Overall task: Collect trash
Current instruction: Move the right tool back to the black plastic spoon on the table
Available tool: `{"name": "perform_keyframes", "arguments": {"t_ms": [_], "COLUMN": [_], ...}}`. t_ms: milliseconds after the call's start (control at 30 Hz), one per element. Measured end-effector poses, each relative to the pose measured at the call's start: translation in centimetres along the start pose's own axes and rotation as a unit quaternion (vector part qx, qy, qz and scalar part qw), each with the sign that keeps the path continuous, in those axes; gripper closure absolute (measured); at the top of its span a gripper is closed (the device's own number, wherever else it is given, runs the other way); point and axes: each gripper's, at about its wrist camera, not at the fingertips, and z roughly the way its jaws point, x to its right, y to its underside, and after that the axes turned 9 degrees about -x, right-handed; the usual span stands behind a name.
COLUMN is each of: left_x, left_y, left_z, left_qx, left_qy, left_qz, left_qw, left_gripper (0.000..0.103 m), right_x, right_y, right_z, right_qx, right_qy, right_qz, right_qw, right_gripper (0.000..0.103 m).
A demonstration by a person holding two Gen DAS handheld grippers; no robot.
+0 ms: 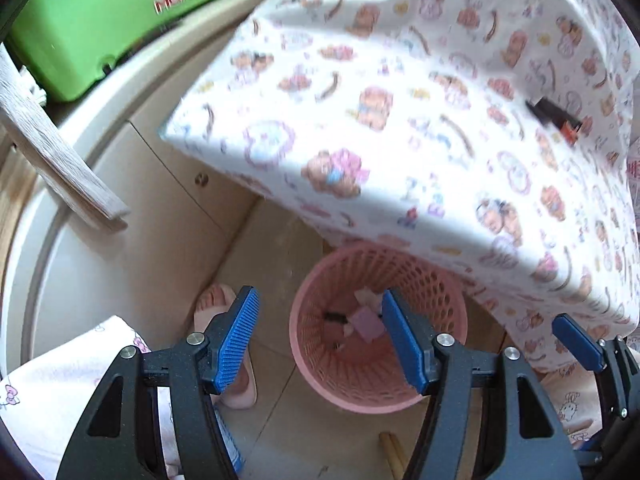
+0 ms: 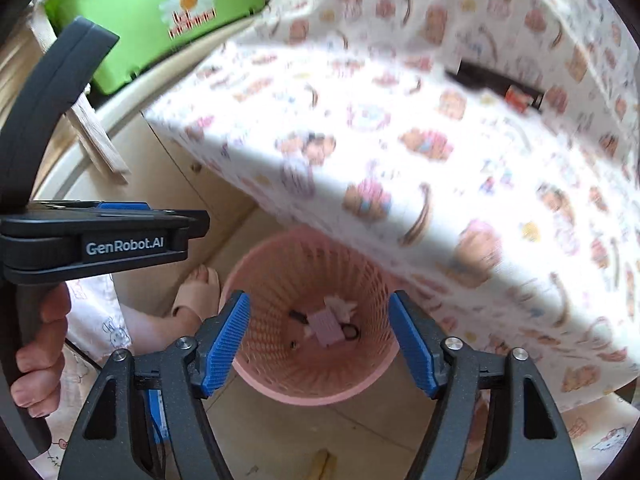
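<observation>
A pink mesh trash basket (image 1: 344,376) stands on the floor beside the table; it also shows in the right wrist view (image 2: 280,376). Inside lie a lilac box (image 1: 368,325) (image 2: 328,326), white crumpled paper (image 2: 340,305) and small dark bits. My left gripper (image 1: 320,340) is open and empty above the basket. My right gripper (image 2: 320,340) is open and empty above it too. A dark object with a red-orange end (image 1: 560,118) (image 2: 500,84) lies on the table's cartoon-print cloth (image 1: 400,100) (image 2: 400,140). The right gripper's fingers (image 1: 576,340) show at the left view's right edge.
A green plastic bin (image 1: 88,20) (image 2: 160,12) sits at the back left by a pale wooden slat (image 1: 52,148). The person's slippered foot (image 1: 224,332) (image 2: 196,292) is left of the basket. The left gripper's body (image 2: 92,240) and the hand holding it fill the right view's left side.
</observation>
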Motion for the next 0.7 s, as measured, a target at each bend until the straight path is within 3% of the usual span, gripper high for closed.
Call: {"name": "perform_keyframes", "arguments": {"t_ms": [367,700], "left_x": [1.1,5.0], "left_y": [-1.3,-6.9], "left_z": [-4.8,-10.9], "left_qx": [0.081,0.135], "left_qy": [0.018,0.034], "left_qz": [0.029,0.074], "left_qw": [0.9961,0.9875], "left_gripper": [0.036,0.020], "right_x": [1.7,7.1], "right_y": [-0.9,-5.7], "right_z": [-6.4,-11.4], "right_qx": [0.107,0.143], "right_qy": [0.029,0.044], "right_qz": [0.022,0.029], "right_qw": [0.994,0.988], "right_gripper": [0.028,0.028]}}
